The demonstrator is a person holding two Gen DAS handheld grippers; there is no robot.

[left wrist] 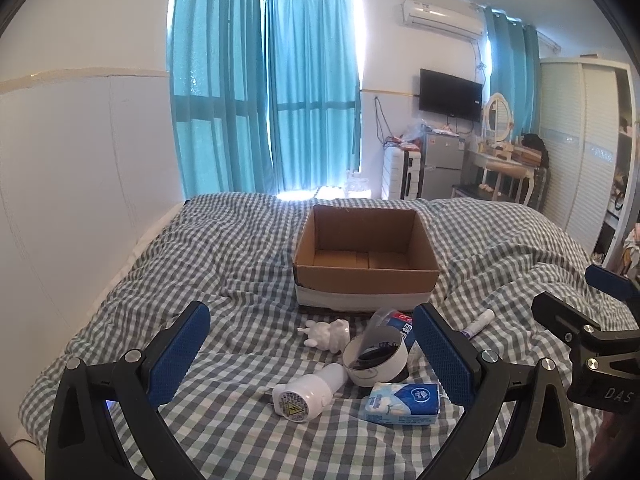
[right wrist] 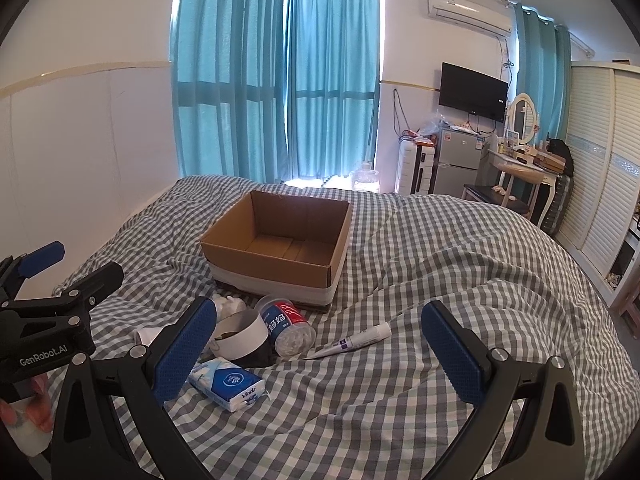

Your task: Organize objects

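An open cardboard box (left wrist: 366, 258) (right wrist: 276, 248) sits empty on the checked bed. In front of it lie a white figurine (left wrist: 328, 334), a white tape roll (left wrist: 376, 360) (right wrist: 240, 336), a white plug-in device (left wrist: 308, 394), a blue tissue pack (left wrist: 400, 404) (right wrist: 228, 386), a clear cotton-swab jar (right wrist: 286, 326) and a small white tube (right wrist: 352, 342) (left wrist: 478, 324). My left gripper (left wrist: 312, 354) is open and empty, just above the pile. My right gripper (right wrist: 318, 346) is open and empty, with the tube between its fingers' span.
The bed (right wrist: 440, 300) with rumpled grey checked cover fills the foreground. A white wall (left wrist: 80, 160) runs along its left side. Beyond the bed stand a suitcase (right wrist: 416, 170), a small fridge (right wrist: 460, 160), a dressing table (right wrist: 520, 168) and a wardrobe (right wrist: 600, 152).
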